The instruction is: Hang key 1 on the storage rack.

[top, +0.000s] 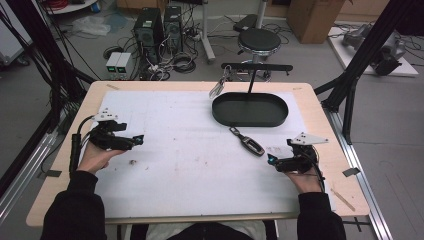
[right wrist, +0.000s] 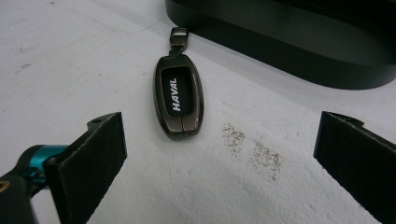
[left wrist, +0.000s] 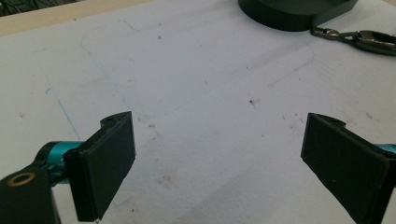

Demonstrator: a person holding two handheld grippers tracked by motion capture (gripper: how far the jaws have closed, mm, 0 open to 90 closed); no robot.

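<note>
Both grippers open, R gripper (right wrist: 219, 163) nr key fob (right wrist: 179, 95)

- key fob (top: 251, 145) lies flat on the mat (top: 190, 165), just in front of the oval tray (top: 250, 110)
- tray sits at the far side, right of centre
- right gripper (top: 272, 161) is near the fob, on its near-right
- left gripper (top: 140, 139) is well apart, over at the left
</note>
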